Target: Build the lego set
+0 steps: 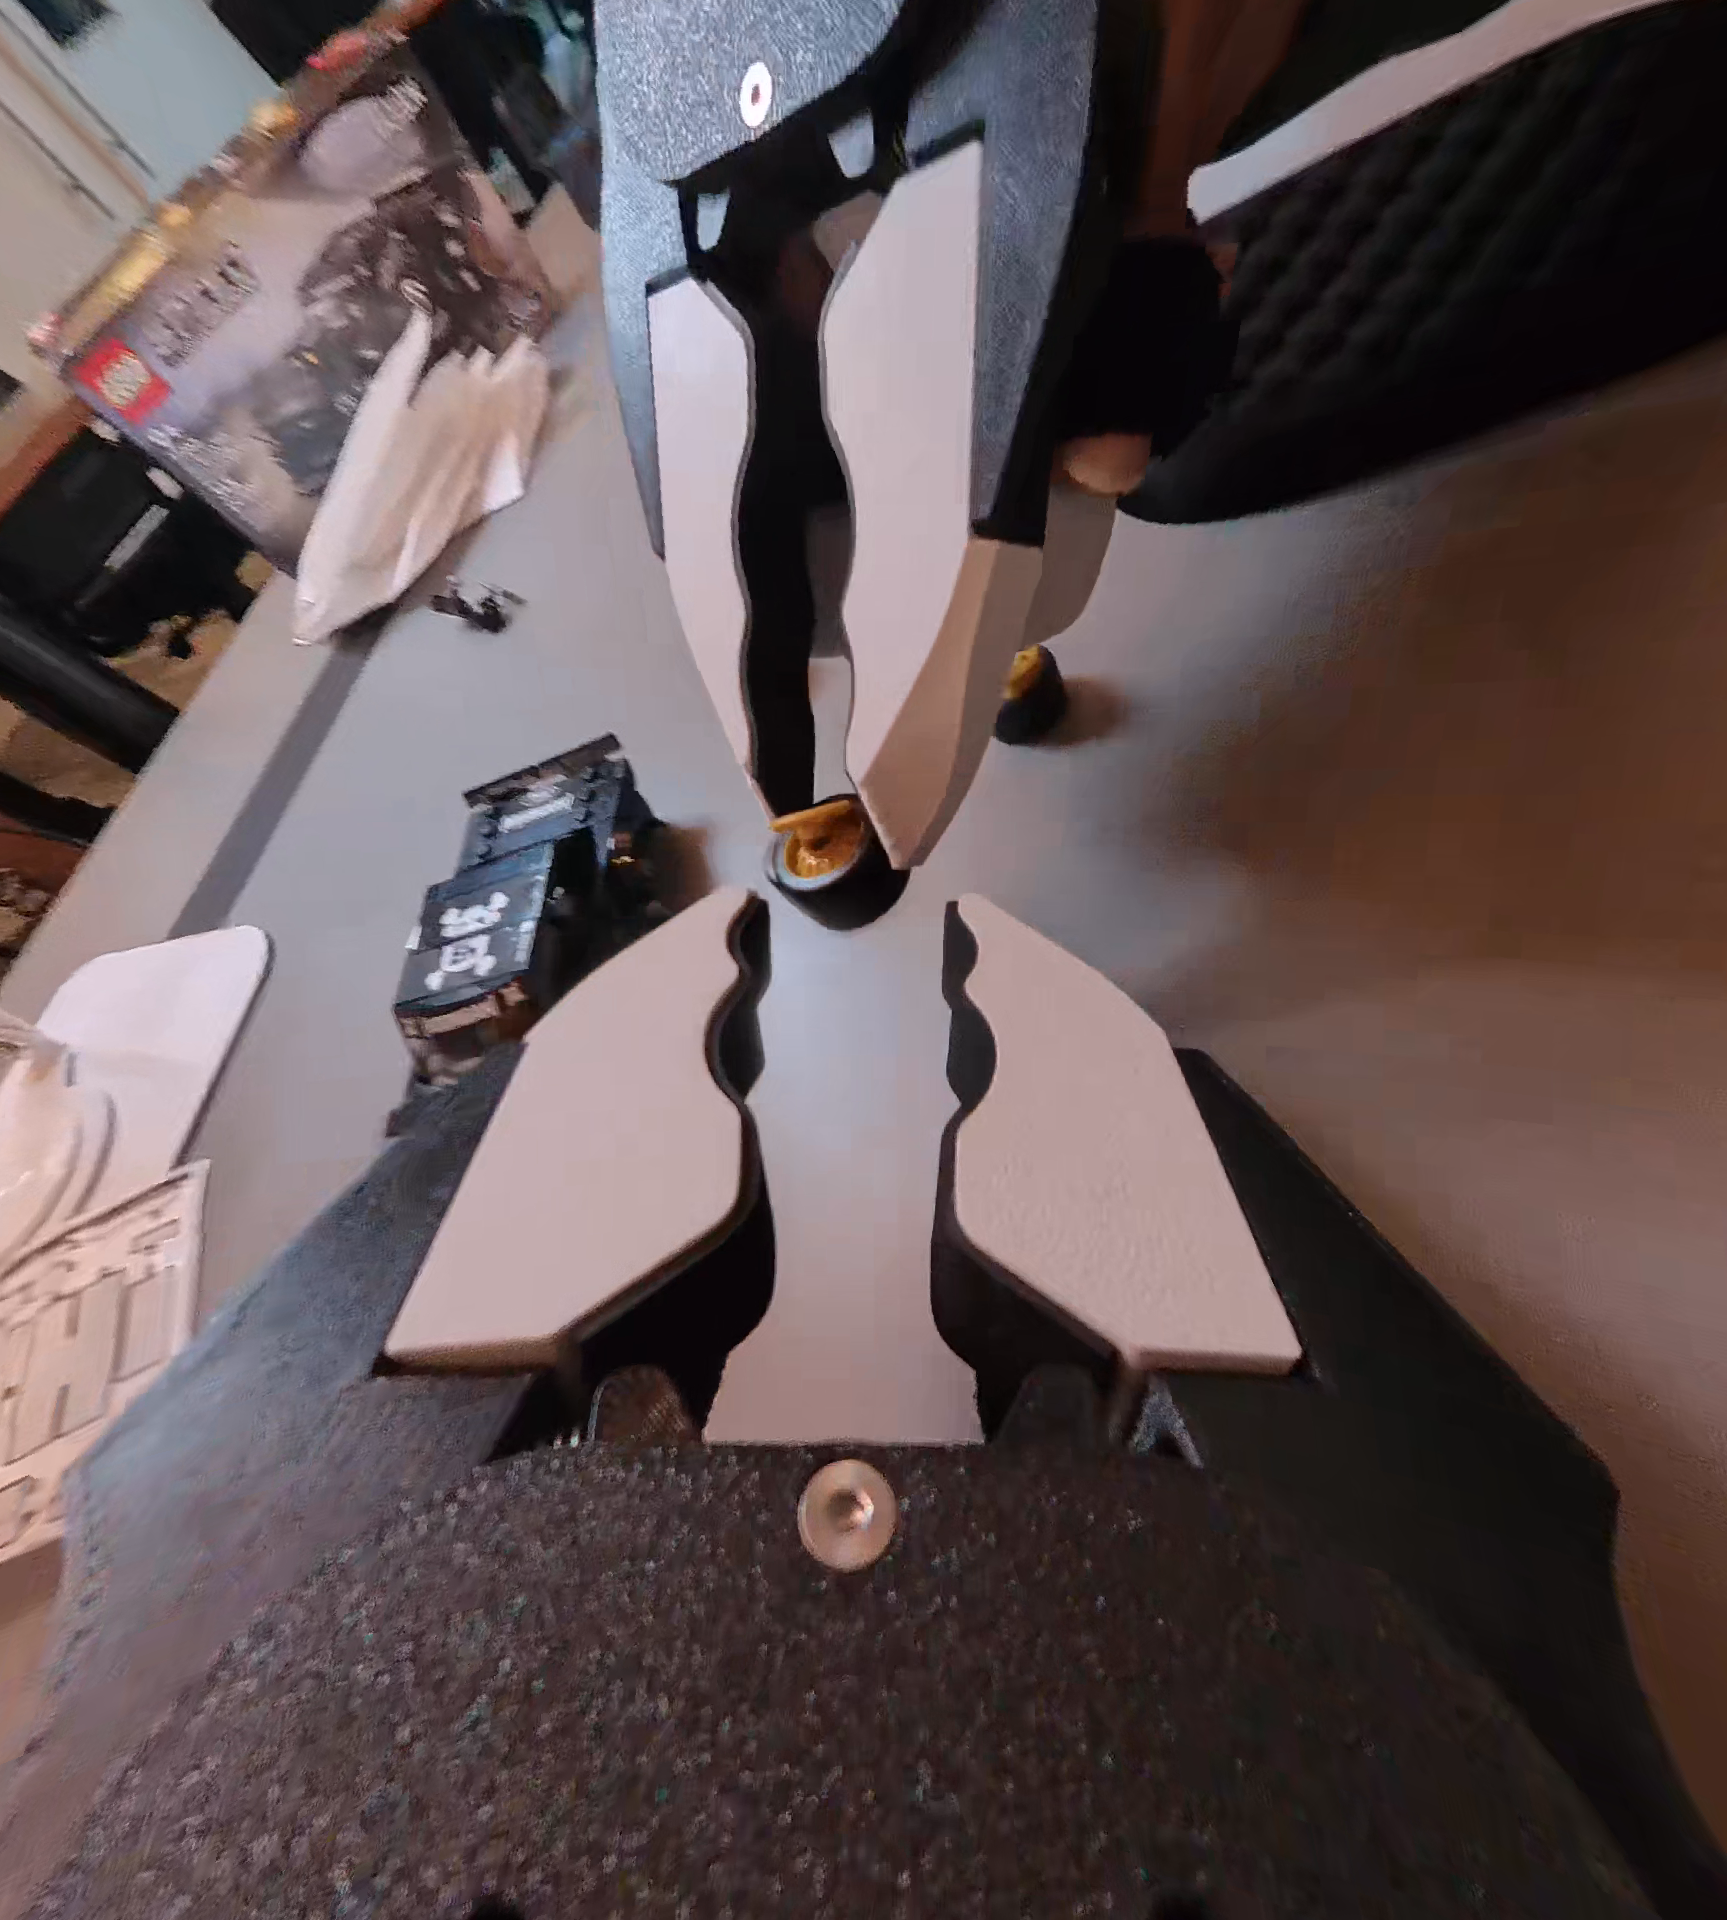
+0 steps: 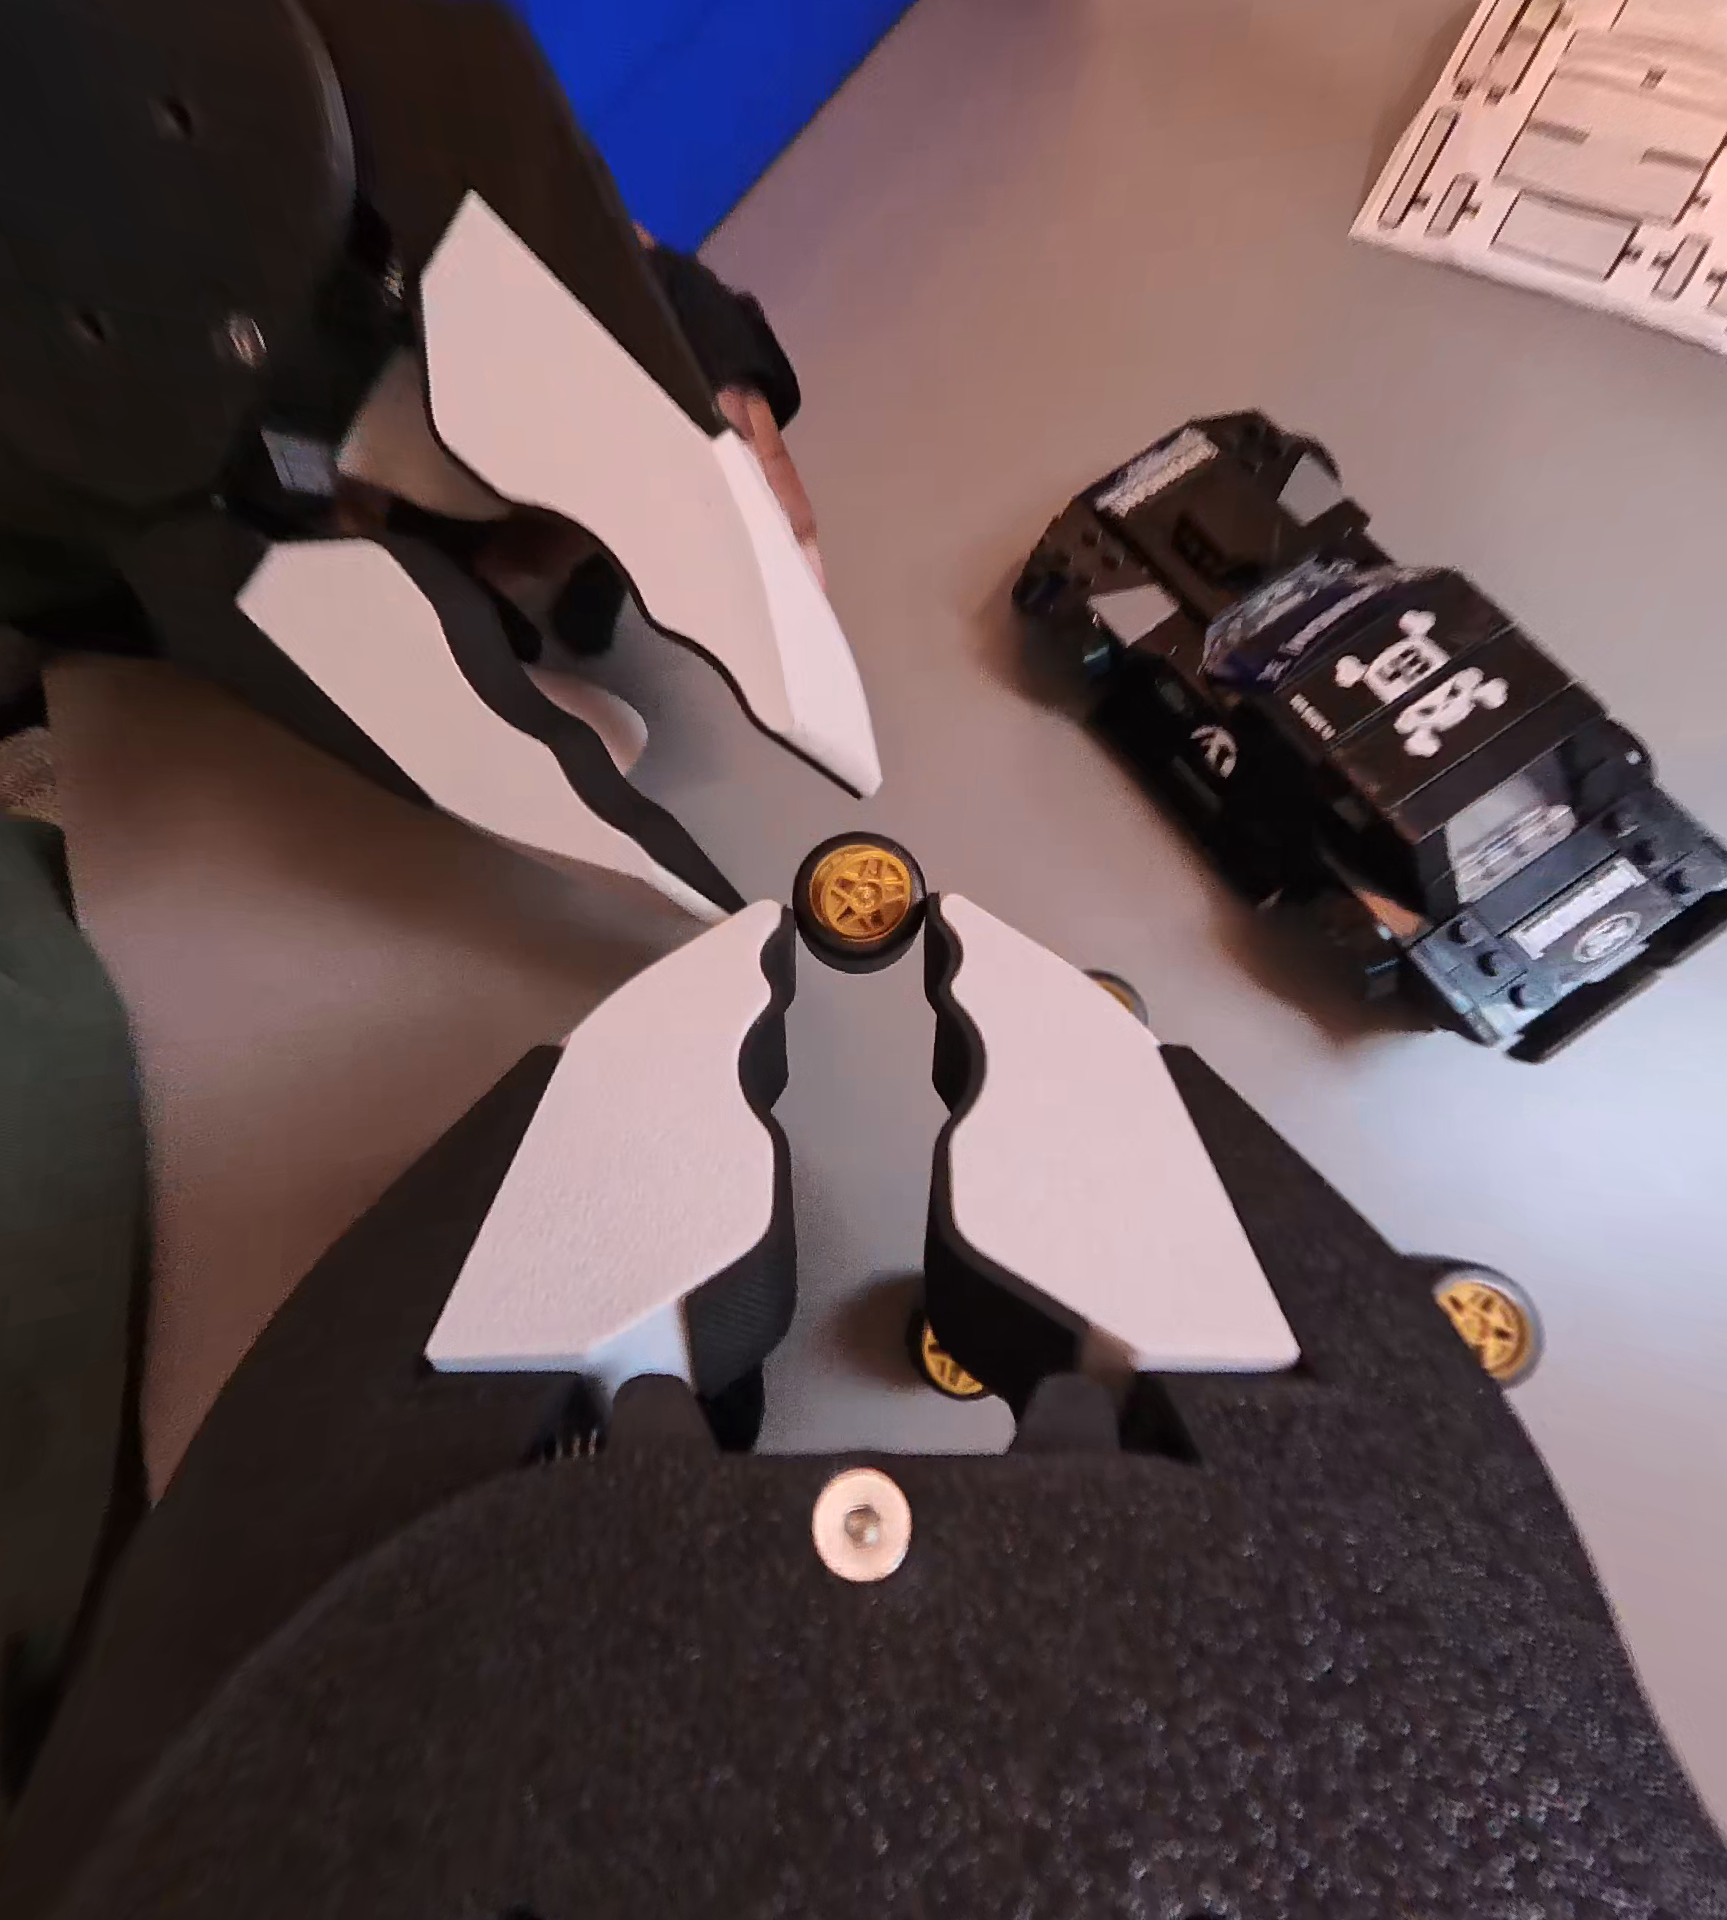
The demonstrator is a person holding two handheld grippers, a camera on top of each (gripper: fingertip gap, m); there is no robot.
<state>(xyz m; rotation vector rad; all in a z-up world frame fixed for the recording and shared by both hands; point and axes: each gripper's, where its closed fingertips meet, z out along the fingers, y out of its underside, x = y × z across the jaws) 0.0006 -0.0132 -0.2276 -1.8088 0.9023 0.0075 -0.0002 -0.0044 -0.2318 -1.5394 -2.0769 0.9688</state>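
Grey, matte and smooth, the tabletop (image 2: 1202,260) carries all the parts. Each gripper has a black grainy body and two pale flat fingers with wavy black inner edges.

Right gripper (image 2: 861,920): its fingertips sit on either side of a small wheel (image 2: 860,902), a round black tyre around a glossy gold spoked rim. The tips appear to press against the tyre, so the claw is clenched on the wheel. In the left wrist view this gripper (image 1: 823,821) points down onto the same wheel (image 1: 831,862), which rests on the table.

Left gripper (image 1: 854,914): fingers spread with bare table showing between them, nothing held; claw released. Its tips lie just beside the wheel without touching it. In the right wrist view it (image 2: 807,852) reaches in from the upper left.

Black brick-built car body (image 2: 1389,727): angular and glossy, with white printed markings on the roof. It lies on the table to the right of the wheel, apart from it, and carries no wheels on the visible side.

Loose gold-rimmed wheels (image 2: 1487,1325) lie near the right gripper's body. One more wheel (image 1: 1030,696) lies behind the right gripper.

A printed paper sheet (image 2: 1586,156), a crumpled white bag (image 1: 423,468) and the set's box (image 1: 319,281) occupy the table's far areas.
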